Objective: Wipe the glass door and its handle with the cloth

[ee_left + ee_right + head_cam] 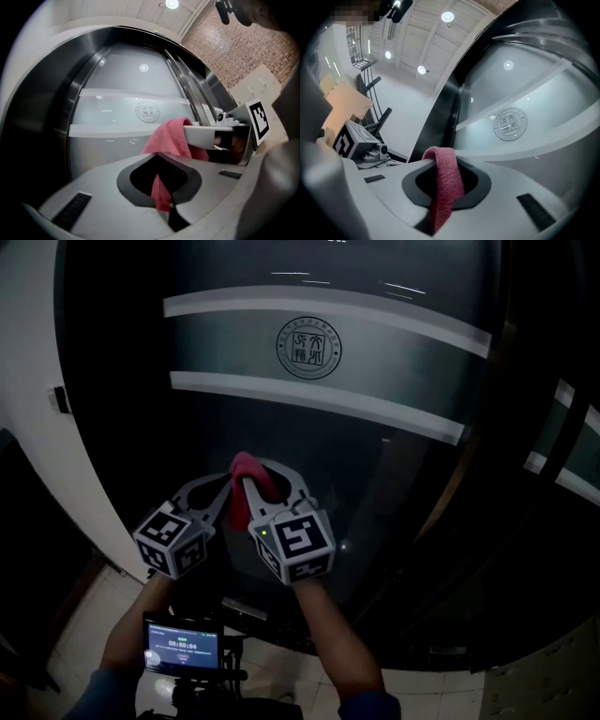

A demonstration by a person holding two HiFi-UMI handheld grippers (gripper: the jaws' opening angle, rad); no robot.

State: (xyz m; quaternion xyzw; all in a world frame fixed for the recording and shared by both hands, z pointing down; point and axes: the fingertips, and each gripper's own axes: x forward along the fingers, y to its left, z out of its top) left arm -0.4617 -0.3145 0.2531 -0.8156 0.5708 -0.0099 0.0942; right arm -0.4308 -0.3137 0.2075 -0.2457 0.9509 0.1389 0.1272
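Cloth (244, 472): pink, and where is it just now?

Held up in front of the lower part of the glass door (375, 456), below the two pale bands and the round emblem (308, 349). Whether it touches the glass I cannot tell.

How do you reckon it will handle?

Soft, light and limp, I would judge (terry, by the look of the nap). It folds over whatever carries it and has no stiffness of its own. It is best taken in a bunched fold, with a pad of it left proud of the tips, so that fabric meets the glass and not plastic.

And the left gripper (159, 157)?

Closed down on a strip of the cloth. The strip hangs through the dark hollow between its jaws, and the rest runs up and across to the other tool.

The right gripper (443, 157)?

Also closed on the cloth. A fold is draped over its tips and the tail is pinched below. The two tools sit close side by side and share the one piece.

The handle?

I cannot pick it out with any certainty. There is only dark framing at the right.
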